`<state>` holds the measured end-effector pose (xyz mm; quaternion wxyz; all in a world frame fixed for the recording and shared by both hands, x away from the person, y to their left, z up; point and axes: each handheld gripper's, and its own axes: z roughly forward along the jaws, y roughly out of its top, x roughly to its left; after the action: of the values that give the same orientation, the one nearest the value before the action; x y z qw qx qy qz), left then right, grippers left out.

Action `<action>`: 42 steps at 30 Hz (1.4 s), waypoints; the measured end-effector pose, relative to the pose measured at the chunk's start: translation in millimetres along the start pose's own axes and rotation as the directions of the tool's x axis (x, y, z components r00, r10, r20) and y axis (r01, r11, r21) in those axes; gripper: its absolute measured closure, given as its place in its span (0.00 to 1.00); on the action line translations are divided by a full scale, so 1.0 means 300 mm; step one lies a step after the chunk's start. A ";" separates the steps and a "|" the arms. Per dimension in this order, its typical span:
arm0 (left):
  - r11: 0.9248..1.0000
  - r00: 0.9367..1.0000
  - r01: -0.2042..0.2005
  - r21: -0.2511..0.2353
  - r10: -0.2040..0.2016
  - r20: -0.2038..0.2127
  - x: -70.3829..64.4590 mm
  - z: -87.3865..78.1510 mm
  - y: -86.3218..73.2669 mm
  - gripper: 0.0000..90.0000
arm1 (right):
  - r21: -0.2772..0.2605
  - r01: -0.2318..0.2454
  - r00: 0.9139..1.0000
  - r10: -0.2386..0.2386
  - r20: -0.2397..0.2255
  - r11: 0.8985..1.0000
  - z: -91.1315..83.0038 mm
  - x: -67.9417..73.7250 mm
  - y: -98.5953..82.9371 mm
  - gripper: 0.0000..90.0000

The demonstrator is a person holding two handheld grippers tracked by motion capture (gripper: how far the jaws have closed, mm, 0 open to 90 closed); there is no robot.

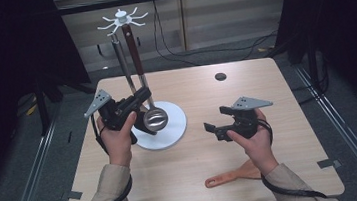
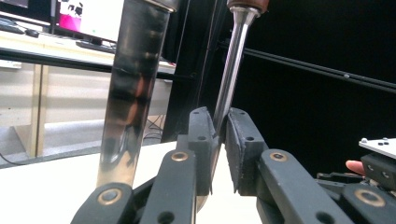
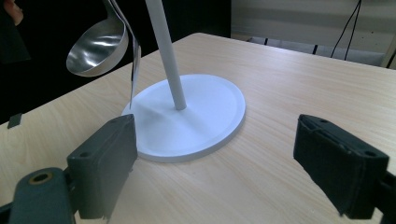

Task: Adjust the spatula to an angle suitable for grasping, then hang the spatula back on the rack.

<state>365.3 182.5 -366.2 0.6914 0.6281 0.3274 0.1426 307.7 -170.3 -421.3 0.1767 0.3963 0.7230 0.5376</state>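
A white utensil stand (image 1: 166, 127) sits on the worktop (image 1: 267, 101) left of centre, its round base nearer the left edge than the right and its pole rising to a ring of hooks (image 1: 122, 20) at the top. Two utensils hang from those hooks: a ladle (image 1: 154, 117) with a dark reddish-brown handle and a steel shaft, its polished bowl hanging just above the base, and a second utensil with a broad steel handle (image 1: 122, 61) beside it.

The left gripper (image 1: 138, 98) is at the stand, its jaws drawn in narrow around the ladle's shaft (image 2: 232, 65); in the left gripper view the thin steel rod runs down between the two black pads (image 2: 243, 144), which press on it or sit just against it. The broad steel handle (image 2: 133, 88) stands just to the side of that grip, outside the jaws.

The right gripper (image 1: 215, 127) is held above the middle of the worktop, right of the stand and apart from it, jaws spread wide with nothing between them. Its own view looks toward the stand's base (image 3: 205, 126) and the ladle bowl (image 3: 95, 46).

An orange-brown wooden spatula (image 1: 232, 175) lies flat near the near edge of the worktop, partly under the right forearm. A small dark round disc (image 1: 220, 76) lies toward the far edge.
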 end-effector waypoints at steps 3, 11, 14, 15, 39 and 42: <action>1.000 1.000 -0.014 0.007 0.014 -0.012 -0.005 0.000 0.002 0.88 | 0.000 -0.005 1.000 0.005 0.000 1.000 0.002 0.000 -0.001 0.15; 0.999 0.999 -0.046 0.019 0.046 -0.024 -0.025 0.002 0.012 0.83 | -0.003 -0.009 1.000 0.009 0.008 1.000 -0.011 -0.008 -0.003 0.15; 0.999 0.998 -0.045 0.008 0.046 -0.045 -0.037 -0.006 0.012 0.82 | -0.007 -0.004 1.000 0.004 0.011 1.000 -0.014 -0.009 -0.001 0.15; 0.998 0.997 -0.057 0.014 0.058 -0.042 -0.036 -0.011 0.011 0.82 | -0.010 -0.004 1.000 0.004 0.013 1.000 -0.016 -0.008 0.001 0.15; 0.982 0.991 -0.126 -0.143 0.130 0.019 -0.128 -0.012 0.207 0.99 | -0.033 -0.007 1.000 0.008 0.018 0.999 -0.027 -0.011 0.013 0.14; 0.980 0.992 -0.124 -0.152 0.128 0.016 -0.135 -0.001 0.228 1.00 | -0.024 -0.007 1.000 0.008 0.019 1.000 -0.026 -0.013 0.008 0.14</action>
<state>349.7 169.7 -289.3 0.7307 0.5953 0.2661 0.2023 305.7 -177.9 -416.9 0.1862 0.4018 0.7132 0.5433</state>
